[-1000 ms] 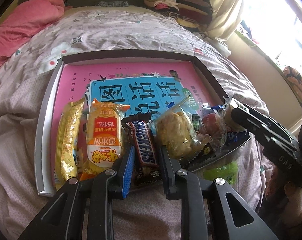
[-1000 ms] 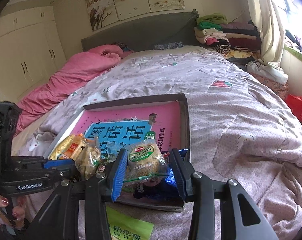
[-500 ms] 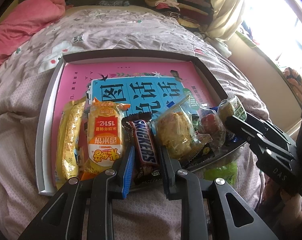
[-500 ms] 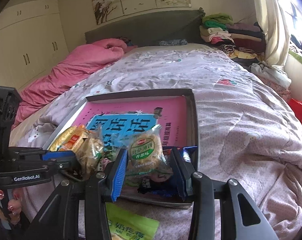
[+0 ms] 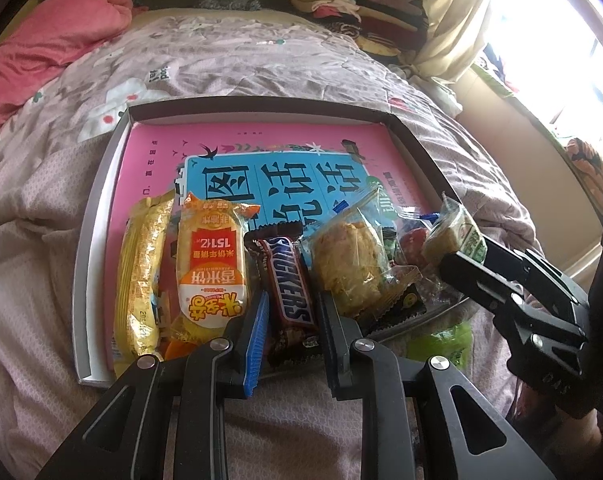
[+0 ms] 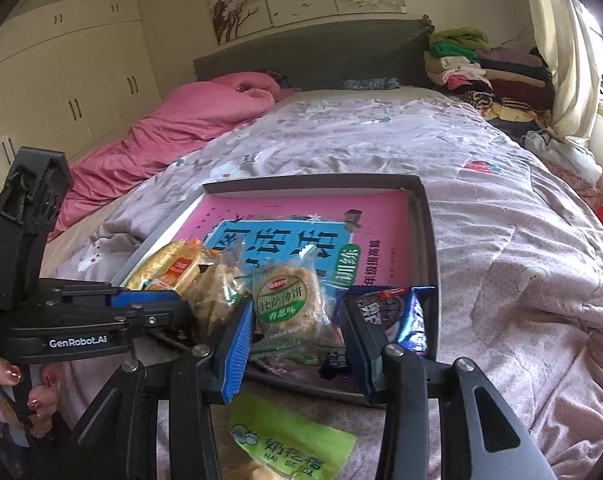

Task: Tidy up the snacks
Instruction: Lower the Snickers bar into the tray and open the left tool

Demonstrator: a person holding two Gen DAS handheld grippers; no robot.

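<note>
Blue-padded left tool [image 5: 289, 320] pinches the Snickers bar [image 5: 287, 276] narrowly; right tool [image 6: 297, 328] grips the round biscuit pack [image 6: 289, 300]. Lift that pack clear of neighbours, then lay it flat in the tray [image 5: 101, 184].

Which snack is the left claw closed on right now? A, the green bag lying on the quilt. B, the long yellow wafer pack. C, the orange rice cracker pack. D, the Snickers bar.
D: the left claw has both fingers pressed against the sides of the Snickers bar at the tray's near edge.
</note>
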